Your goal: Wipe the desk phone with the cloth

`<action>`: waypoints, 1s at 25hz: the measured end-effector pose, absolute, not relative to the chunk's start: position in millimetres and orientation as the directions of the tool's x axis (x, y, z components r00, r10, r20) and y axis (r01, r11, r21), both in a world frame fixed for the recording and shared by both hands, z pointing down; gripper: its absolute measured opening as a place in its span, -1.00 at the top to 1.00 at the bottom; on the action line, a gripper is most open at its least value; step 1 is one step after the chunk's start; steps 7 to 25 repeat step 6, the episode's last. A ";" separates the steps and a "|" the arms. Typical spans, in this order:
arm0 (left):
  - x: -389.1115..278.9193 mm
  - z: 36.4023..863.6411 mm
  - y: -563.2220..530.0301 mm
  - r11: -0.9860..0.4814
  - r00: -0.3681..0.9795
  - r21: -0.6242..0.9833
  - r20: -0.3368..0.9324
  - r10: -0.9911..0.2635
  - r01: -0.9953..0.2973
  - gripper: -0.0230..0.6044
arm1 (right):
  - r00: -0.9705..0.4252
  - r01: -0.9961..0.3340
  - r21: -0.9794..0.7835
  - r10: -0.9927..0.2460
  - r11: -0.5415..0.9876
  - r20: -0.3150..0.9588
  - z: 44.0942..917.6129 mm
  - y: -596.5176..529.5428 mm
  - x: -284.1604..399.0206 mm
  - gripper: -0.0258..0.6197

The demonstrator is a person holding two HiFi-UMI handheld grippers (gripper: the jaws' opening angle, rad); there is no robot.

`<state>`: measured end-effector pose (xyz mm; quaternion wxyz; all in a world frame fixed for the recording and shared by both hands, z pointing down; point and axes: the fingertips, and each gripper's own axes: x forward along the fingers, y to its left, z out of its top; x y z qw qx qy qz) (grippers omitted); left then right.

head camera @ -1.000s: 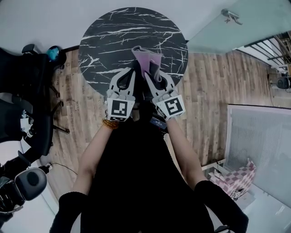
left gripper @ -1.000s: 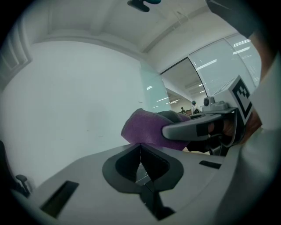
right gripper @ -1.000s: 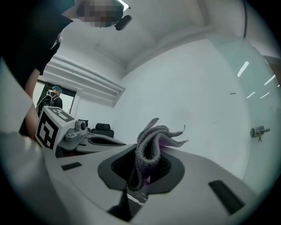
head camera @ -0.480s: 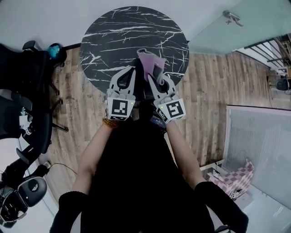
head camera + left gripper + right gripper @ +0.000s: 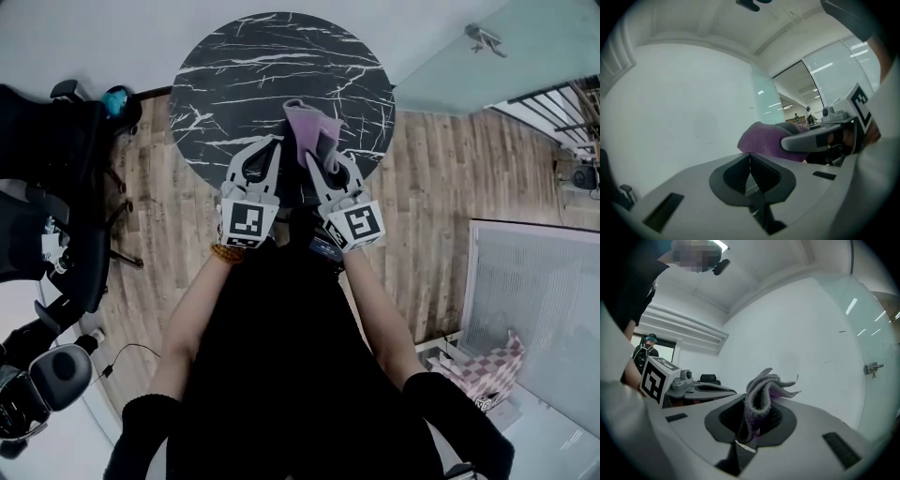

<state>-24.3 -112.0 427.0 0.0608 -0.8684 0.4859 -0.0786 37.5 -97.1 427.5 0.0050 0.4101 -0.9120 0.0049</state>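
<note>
The round black marble-pattern desk (image 5: 272, 66) lies beneath both tongs, which are held side by side at its near edge. The left tongs (image 5: 750, 160) are closed with nothing between them. The right tongs (image 5: 757, 420) clamp the crumpled purple cloth (image 5: 761, 392), which projects beyond the jaw tips.

Lighting: bright, even, soft shadows; I note heavy fisheye bending, black corners in both gripper views; near foreground soft-focused; bright strips glint in glass wall (image 5: 834, 79).

We see a soft, fuzzy purple cloth (image 5: 314, 129). The table (image 5: 248, 66) looks like smooth black stone veined white, and the floor (image 5: 436, 202) is matt wood planks.
</note>
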 end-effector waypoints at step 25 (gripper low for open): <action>-27.5 444.1 -112.8 -0.530 0.516 -0.174 0.121 -0.848 -0.830 0.88 | -0.685 -0.728 0.004 -0.728 0.686 0.027 431.7 -100.0 31.0 0.75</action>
